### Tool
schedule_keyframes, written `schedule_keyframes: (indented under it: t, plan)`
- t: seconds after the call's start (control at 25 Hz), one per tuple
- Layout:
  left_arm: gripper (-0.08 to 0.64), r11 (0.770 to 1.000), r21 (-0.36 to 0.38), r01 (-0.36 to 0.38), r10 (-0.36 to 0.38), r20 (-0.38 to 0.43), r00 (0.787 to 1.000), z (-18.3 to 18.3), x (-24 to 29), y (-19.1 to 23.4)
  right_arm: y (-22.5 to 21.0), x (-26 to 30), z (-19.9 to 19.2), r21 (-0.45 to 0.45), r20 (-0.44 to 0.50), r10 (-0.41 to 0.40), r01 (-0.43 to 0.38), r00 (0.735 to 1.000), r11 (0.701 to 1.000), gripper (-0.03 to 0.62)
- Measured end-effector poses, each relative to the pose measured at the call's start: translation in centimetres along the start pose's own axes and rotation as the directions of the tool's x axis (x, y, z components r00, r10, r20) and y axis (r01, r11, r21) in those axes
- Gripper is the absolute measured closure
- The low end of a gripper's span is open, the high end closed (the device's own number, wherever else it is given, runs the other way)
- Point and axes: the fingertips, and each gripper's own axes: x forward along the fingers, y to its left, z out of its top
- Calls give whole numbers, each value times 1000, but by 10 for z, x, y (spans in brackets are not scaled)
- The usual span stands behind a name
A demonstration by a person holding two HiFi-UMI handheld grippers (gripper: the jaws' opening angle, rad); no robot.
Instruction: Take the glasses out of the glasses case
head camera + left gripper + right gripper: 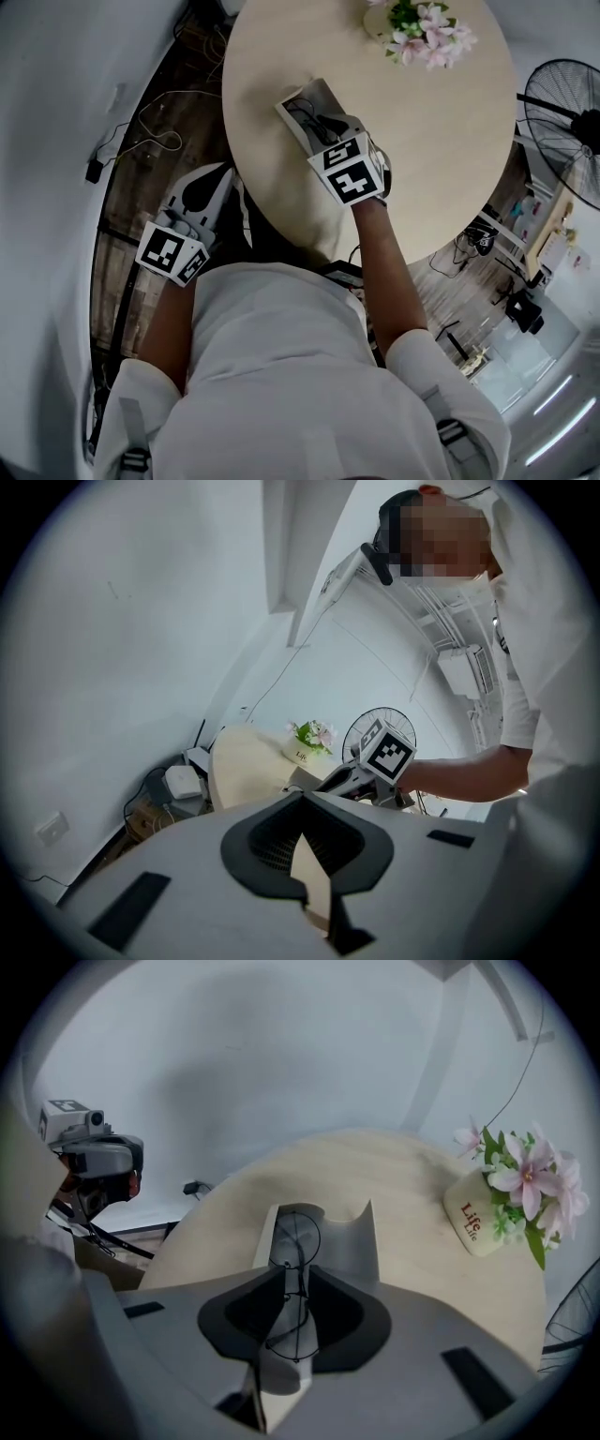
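The grey glasses case [298, 97] lies open on the round wooden table [441, 169], near its left side. Thin black wire glasses [299, 1239] stand on edge over the open case [349, 1241]. My right gripper [292, 1288] is shut on the glasses at their middle, with one round lens beyond the jaws and one behind them. From the head camera, the right gripper [330, 127] reaches over the case from the near side. My left gripper [206, 189] hangs off the table's left edge, above the floor, shut and holding nothing [306, 860].
A white pot of pink flowers [424, 28] stands at the table's far side [511, 1194]. A standing fan [567, 117] is off to the right. Cables and a plug [150, 131] lie on the wooden floor at left.
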Motion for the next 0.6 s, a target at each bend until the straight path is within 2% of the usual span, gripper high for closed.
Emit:
schedule_keyframes:
  t: [0.36,0.6]
  plan:
    - [551,999,-27,-23,24,15,1000,-3,-4,16,2,13,-1,-20,-109,7,-9,994,1000,514]
    - [551,999,-40,-33,33,12,999,-6,-8,24,1,20,-3,7,-138,50,-50,989,999,522]
